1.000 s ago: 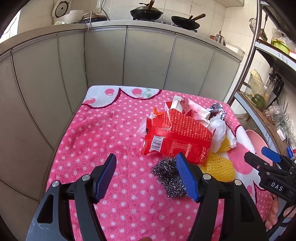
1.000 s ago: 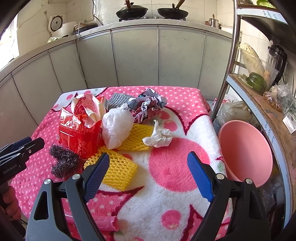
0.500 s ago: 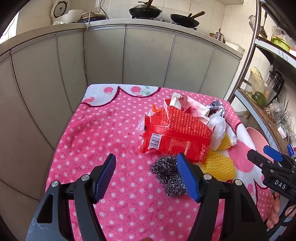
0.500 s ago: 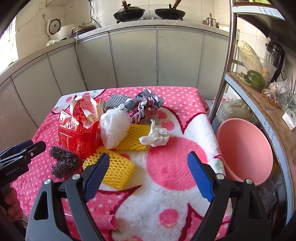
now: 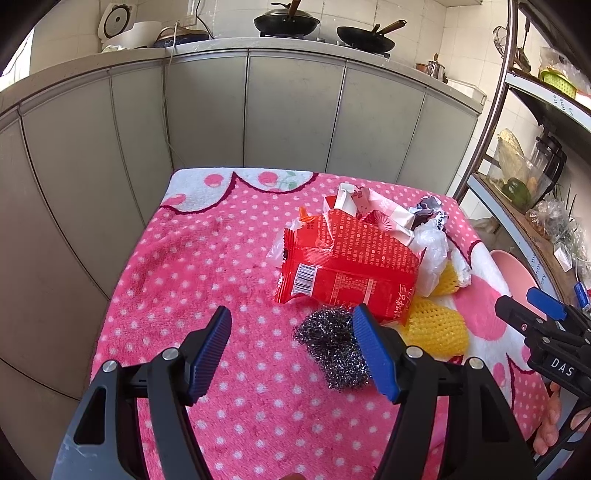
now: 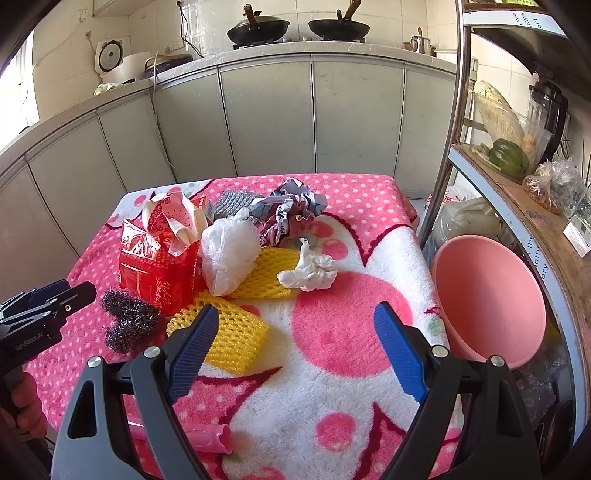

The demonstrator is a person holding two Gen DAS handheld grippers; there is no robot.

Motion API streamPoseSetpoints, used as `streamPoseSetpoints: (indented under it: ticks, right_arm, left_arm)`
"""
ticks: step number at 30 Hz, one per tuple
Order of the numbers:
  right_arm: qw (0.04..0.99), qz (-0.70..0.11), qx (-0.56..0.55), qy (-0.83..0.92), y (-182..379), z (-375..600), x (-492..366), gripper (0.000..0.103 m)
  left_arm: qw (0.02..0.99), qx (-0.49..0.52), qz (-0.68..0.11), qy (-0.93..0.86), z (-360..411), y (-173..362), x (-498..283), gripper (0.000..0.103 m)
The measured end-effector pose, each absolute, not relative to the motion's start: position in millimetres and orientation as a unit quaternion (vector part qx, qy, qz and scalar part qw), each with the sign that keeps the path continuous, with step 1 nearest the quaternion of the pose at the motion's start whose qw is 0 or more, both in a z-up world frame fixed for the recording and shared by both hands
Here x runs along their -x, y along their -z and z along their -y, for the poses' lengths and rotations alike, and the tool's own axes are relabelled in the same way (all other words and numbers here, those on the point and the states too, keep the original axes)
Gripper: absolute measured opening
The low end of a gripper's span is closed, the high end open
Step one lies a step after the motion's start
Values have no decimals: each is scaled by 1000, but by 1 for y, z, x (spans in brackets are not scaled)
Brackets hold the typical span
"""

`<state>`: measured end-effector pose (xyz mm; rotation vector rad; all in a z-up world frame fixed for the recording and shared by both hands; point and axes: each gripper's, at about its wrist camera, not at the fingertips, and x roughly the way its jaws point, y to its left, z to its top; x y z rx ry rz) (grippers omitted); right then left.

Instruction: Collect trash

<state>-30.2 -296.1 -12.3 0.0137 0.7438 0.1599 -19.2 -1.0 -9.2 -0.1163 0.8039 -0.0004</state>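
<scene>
Left gripper [image 5: 291, 343]: fingers wide, empty, above the pink blanket [image 5: 207, 266].
Steel wool [image 5: 334, 350]: just beside its right finger.
Red bag [image 5: 351, 269]: far of the wool; perhaps torn.
Yellow foam net [image 6: 225, 332]: near centre.
White tissue [image 6: 308, 271]: right of centre.
Right gripper [image 6: 291, 349]: fingers wide, empty.
Pink basin [image 6: 487, 299]: right, off the blanket.

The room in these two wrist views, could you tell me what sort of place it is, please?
Most likely a home kitchen. Two woks sit on a stove on the tiled counter, a rice cooker stands further along it, and a metal shelf rack at the right holds a green pepper and a blender.
</scene>
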Motion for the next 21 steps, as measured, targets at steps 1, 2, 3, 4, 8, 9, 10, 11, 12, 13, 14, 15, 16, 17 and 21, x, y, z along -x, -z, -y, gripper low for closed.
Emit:
streamPoseSetpoints:
  ticks: [1,2,3,4,8,9,10,11,12,13,14,15,16,17,21]
  right_arm:
    - [929,-363,-8,-77,12,297,30,86]
    - [929,-363,-9,-77,12,297,31,86]
    - [929,-362,-9,-77,12,298,31,86]
    - [929,-362,-10,-78,12,298,32,86]
    - [928,-362,-11,-80,12,298,32,86]
    - [929,-362,-11,-80,12,299,33,86]
    - [929,-362,-11,-80,12,299,33,86]
    - [929,-362,-12,-80,12,299,33,86]
    - [929,-362,-12,-80,12,299,33,86]
    - [929,-362,-12,-80,12,299,33,86]
    - [929,-362,-13,-80,13,300,33,86]
    - [929,-361,-13,-80,13,300,33,86]
    - [929,-362,-13,-80,13,300,33,86]
    - [928,-362,-14,-81,13,301,33,86]
    - [926,-367,-15,-90,12,306,34,86]
  left_arm:
    - [919,56,-391,0,1,9,19,67]
    - [919,56,-391,1,2,9,20,67]
    - [919,55,-391,2,3,9,20,67]
    - [919,54,-390,2,4,9,21,67]
    - [919,52,-390,2,5,8,21,67]
    - [919,52,-390,2,5,8,21,67]
    - [919,52,-390,2,5,8,22,67]
    - [920,52,-390,3,6,7,22,67]
    - [919,52,-390,3,6,7,22,67]
    - [920,52,-390,3,6,7,22,67]
    - [920,51,-389,4,6,7,23,67]
    - [920,51,-389,5,7,6,23,67]
    - [920,51,-388,9,6,6,23,67]
    - [920,52,-388,14,6,6,23,67]
    - [913,64,-399,60,3,5,24,67]
